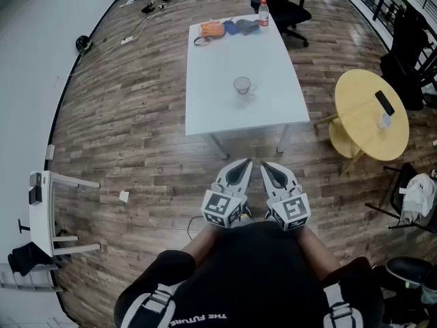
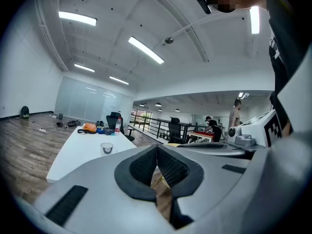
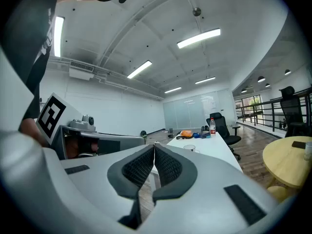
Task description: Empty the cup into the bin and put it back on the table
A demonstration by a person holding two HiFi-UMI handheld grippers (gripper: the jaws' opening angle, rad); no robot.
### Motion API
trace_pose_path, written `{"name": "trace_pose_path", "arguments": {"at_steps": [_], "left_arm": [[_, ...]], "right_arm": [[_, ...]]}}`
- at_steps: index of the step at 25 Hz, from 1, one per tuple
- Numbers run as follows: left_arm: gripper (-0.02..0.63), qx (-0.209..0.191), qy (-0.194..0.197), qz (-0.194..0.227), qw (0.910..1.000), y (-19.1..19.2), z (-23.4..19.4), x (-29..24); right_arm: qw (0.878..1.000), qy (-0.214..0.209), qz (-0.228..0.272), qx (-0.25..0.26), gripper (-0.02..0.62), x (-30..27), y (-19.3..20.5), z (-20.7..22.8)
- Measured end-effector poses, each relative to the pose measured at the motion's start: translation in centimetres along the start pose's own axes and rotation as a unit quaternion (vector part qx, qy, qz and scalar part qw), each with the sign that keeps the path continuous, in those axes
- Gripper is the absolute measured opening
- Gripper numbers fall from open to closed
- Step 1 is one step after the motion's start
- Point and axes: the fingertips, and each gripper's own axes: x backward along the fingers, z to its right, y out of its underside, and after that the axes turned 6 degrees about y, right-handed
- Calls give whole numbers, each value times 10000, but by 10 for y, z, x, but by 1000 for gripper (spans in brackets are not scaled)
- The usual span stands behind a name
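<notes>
A small clear cup [image 1: 242,85] stands upright near the middle of the long white table [image 1: 205,108]. It also shows in the left gripper view as the cup [image 2: 107,148] and far off in the right gripper view as the cup [image 3: 189,148]. Both grippers are held close to the person's body, well short of the table's near edge. My left gripper [image 1: 247,162] is shut with nothing in it. My right gripper [image 1: 263,165] is shut and empty too. Their tips point toward the table, side by side. No bin is in view.
At the table's far end lie an orange item [image 1: 212,29], a blue item [image 1: 240,26] and a bottle [image 1: 263,14]; a black office chair [image 1: 283,5] stands behind. A round yellow table [image 1: 369,118] with a phone [image 1: 384,103] is at right. A white rack [image 1: 48,210] is at left.
</notes>
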Motion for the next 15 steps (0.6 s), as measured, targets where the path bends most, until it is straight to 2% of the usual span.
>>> {"name": "trace_pose_path", "arguments": {"at_steps": [10, 15], "left_arm": [[21, -89, -61, -8, 9999, -3, -13, 6], [21, -57, -194, 57, 9998, -3, -33, 19]], "right_arm": [[9999, -42, -73, -81, 17, -10, 9, -2], [9996, -249, -33, -96, 17, -25, 8, -18]]}}
